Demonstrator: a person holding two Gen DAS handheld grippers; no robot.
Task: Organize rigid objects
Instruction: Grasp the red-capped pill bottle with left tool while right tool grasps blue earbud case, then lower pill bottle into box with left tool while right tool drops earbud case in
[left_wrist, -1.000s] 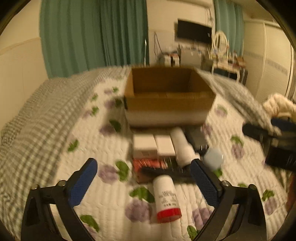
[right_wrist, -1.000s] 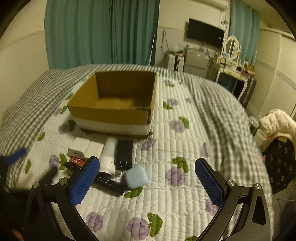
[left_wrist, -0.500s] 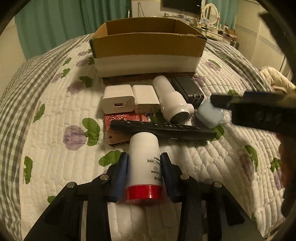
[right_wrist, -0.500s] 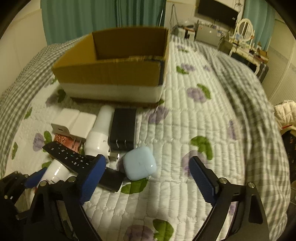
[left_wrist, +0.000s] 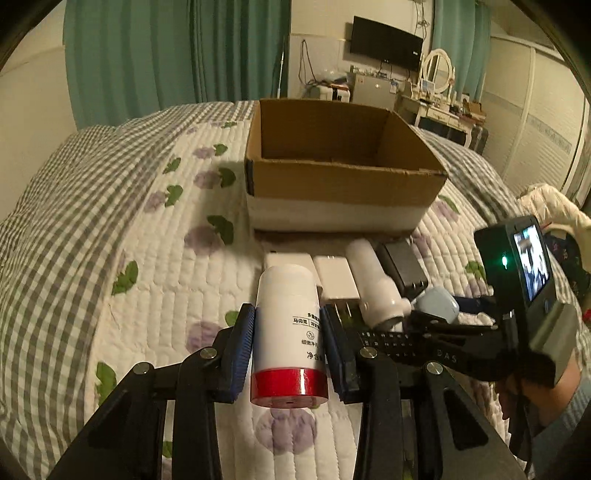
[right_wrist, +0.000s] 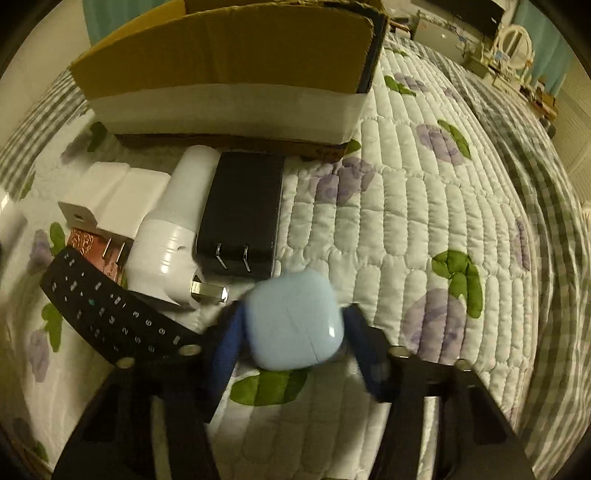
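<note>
Left gripper (left_wrist: 288, 345) clamps a red-capped white bottle (left_wrist: 288, 332); right gripper (right_wrist: 293, 345) straddles the blue earbud case (right_wrist: 293, 328), grip uncertain, both likely bound for the cardboard box (left_wrist: 343, 181) mid-bed.

Location: home bedroom. Evid.: bed w/ floral quilt (left_wrist: 155, 258) over grey gingham blanket (left_wrist: 55, 206); teal curtains (left_wrist: 177, 55); wall-mtd TV (left_wrist: 386, 48); vanity w/ oval mirror (left_wrist: 437, 70); wardrobe doors (left_wrist: 532, 122); household clutter on dresser (left_wrist: 373, 88).

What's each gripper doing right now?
Left gripper: shut on the white bottle with red cap.
Right gripper: jaws at the light blue earbud case; blurred, grip cannot be told.
</note>
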